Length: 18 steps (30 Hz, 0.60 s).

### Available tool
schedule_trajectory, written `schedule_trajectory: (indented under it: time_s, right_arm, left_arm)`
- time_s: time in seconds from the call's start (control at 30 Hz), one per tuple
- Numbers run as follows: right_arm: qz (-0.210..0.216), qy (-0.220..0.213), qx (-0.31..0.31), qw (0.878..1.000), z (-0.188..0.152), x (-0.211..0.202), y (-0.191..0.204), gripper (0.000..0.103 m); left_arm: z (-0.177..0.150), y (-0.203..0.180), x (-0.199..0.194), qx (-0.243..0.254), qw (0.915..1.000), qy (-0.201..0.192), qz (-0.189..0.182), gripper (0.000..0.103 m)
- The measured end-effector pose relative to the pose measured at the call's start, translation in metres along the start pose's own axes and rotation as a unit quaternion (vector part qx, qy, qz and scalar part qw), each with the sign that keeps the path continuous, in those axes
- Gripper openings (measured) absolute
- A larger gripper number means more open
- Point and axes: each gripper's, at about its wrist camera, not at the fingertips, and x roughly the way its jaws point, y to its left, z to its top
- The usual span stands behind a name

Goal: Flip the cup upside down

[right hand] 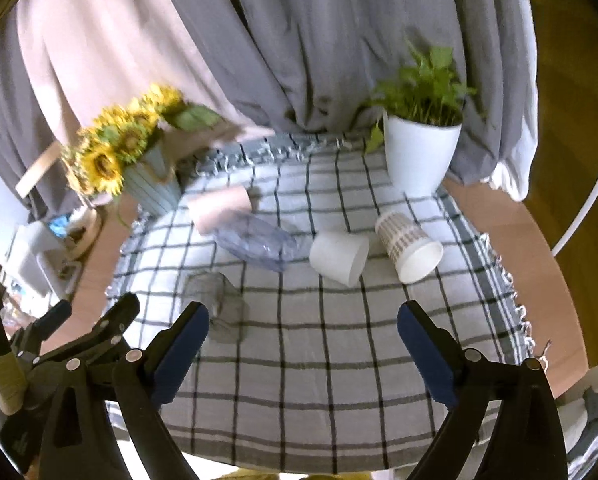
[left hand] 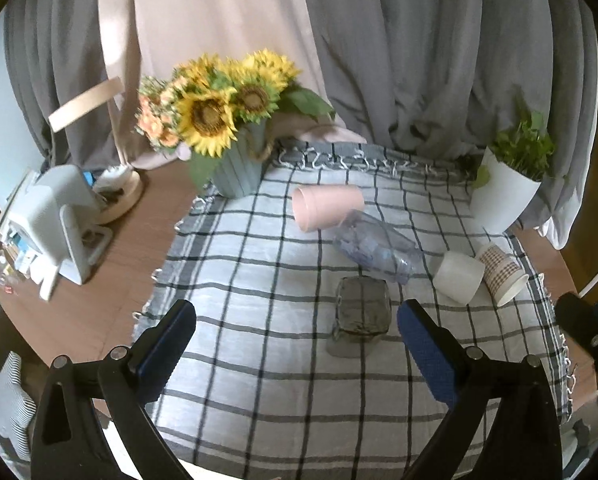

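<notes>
Several cups lie or stand on a checked cloth (left hand: 259,360). A clear glass cup (left hand: 361,314) stands mouth down just ahead of my left gripper (left hand: 297,320), which is open and empty. A pink cup (left hand: 327,206) lies on its side further back. A white cup (left hand: 458,276) and a patterned paper cup (left hand: 503,274) lie on their sides at the right. In the right wrist view my right gripper (right hand: 303,324) is open and empty above the cloth (right hand: 319,380), with the white cup (right hand: 339,256), paper cup (right hand: 409,246), pink cup (right hand: 221,210) and glass cup (right hand: 209,292) ahead.
A crushed plastic bottle (left hand: 377,250) lies between the cups; it also shows in the right wrist view (right hand: 259,242). A sunflower pot (left hand: 235,168) stands back left, a white plant pot (left hand: 503,196) back right. Clutter (left hand: 55,224) sits on the wooden table's left. Curtains hang behind.
</notes>
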Motion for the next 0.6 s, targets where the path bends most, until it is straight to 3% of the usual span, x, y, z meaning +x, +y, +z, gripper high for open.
schedule_trajectory:
  time_s: [0.23, 0.6]
  right_arm:
    - [-0.01, -0.06, -0.002, 0.998, 0.001, -0.034, 0.012, 0.101]
    - [-0.012, -0.074, -0.009, 0.997, -0.001, -0.046, 0.018, 0.101]
  left_arm:
    - [0.003, 0.003, -0.026, 0.022, 0.9994, -0.028, -0.004, 0.103]
    - [0.008, 0.008, -0.041, 0.017, 0.9984, -0.054, -0.001, 0.103]
